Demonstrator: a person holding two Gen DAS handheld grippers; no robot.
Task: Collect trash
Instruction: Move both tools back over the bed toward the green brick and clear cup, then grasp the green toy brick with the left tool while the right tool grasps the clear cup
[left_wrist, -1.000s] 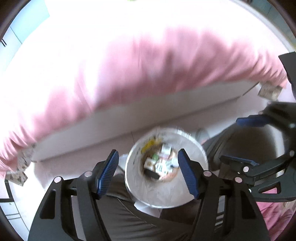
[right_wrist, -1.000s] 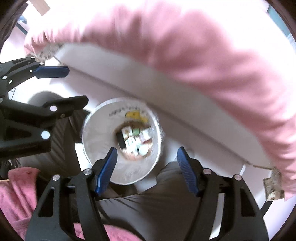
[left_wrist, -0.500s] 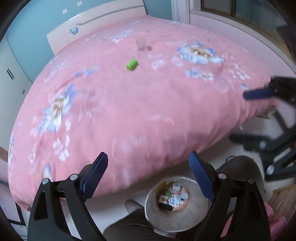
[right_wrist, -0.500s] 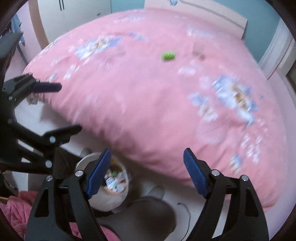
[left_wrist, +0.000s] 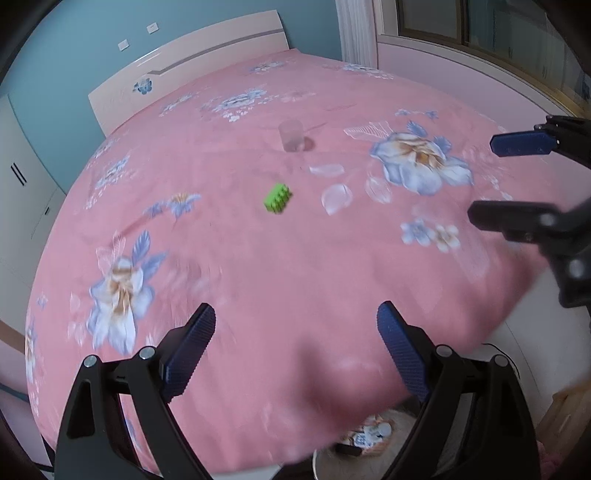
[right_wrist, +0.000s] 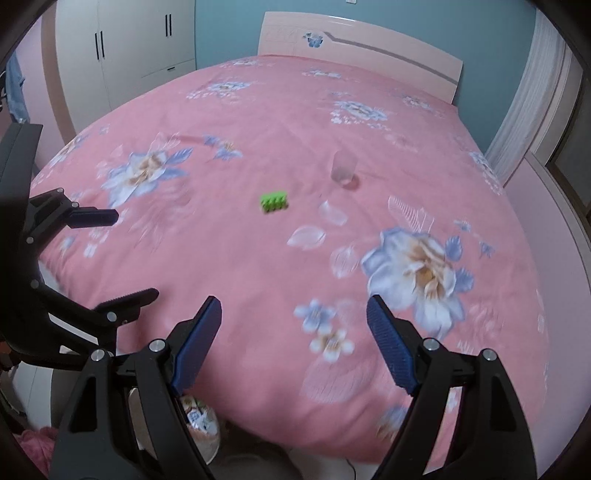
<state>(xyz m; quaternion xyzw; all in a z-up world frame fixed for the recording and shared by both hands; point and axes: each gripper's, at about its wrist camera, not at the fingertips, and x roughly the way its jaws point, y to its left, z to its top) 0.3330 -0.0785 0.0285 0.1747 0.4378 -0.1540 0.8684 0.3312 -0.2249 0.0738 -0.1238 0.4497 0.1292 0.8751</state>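
Note:
A small green ridged piece of trash (left_wrist: 277, 198) lies near the middle of the pink flowered bed (left_wrist: 229, 258); it also shows in the right wrist view (right_wrist: 274, 202). A clear plastic cup (left_wrist: 290, 136) (right_wrist: 343, 168) stands upright beyond it. A lined trash bin (left_wrist: 364, 443) (right_wrist: 199, 424) with several wrappers sits on the floor at the bed's foot. My left gripper (left_wrist: 295, 350) and right gripper (right_wrist: 294, 341) are both open and empty, above the bed's near edge. The right gripper also shows at the right of the left wrist view (left_wrist: 517, 177).
A white headboard (right_wrist: 362, 40) and teal wall stand behind the bed. White wardrobes (right_wrist: 125, 44) are at the far left, a curtain and window ledge (left_wrist: 461, 62) along the right side. A pink cloth (right_wrist: 33, 443) lies by the bin.
Both grippers have swung up from looking down into the trash bin to facing across the bed. The bin has dropped to the bottom edge of both views. Both stay open.

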